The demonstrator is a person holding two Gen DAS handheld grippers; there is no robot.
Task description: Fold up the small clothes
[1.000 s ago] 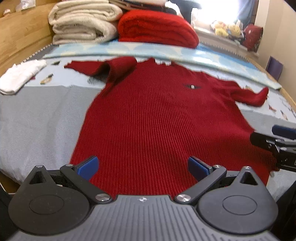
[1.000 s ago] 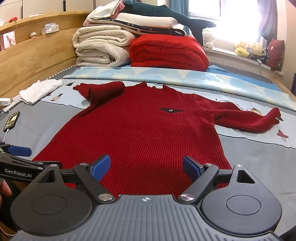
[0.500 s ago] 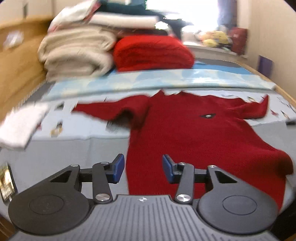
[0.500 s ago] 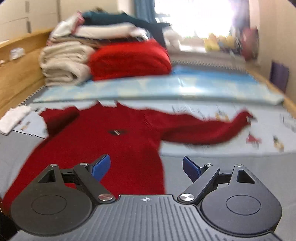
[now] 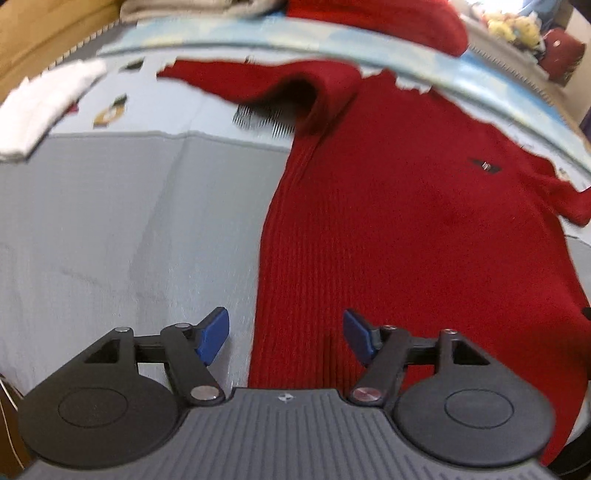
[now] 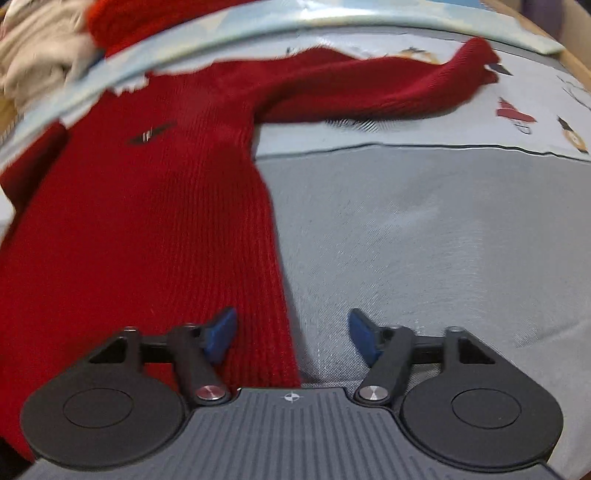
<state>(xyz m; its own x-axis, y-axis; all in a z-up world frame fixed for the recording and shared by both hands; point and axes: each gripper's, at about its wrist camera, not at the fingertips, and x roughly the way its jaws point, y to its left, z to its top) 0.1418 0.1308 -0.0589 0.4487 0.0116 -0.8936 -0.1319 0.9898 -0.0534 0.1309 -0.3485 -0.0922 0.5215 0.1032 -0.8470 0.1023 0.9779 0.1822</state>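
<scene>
A red knit sweater (image 5: 399, 206) lies flat, front up, on the grey bed cover (image 5: 110, 229). Its left sleeve (image 5: 266, 81) reaches out to the left with a raised fold. In the right wrist view the same sweater (image 6: 140, 221) shows its other sleeve (image 6: 369, 88) stretched to the right. My left gripper (image 5: 286, 338) hovers over the sweater's left side edge near the hem, jaws opening, pads apart from the cloth. My right gripper (image 6: 293, 334) stands open over the right side edge, which runs between its blue pads without being pinched.
A white folded cloth (image 5: 44, 107) lies at the far left of the bed. Folded blankets, beige (image 6: 33, 48) and red (image 5: 388, 18), are stacked at the headboard end, behind a light blue sheet (image 6: 332, 22). Grey cover spreads either side of the sweater.
Both grippers have dropped closer to the bed and tilted down. The left one moved to the sweater's left edge, narrowed, then widened; the right one moved to the right edge.
</scene>
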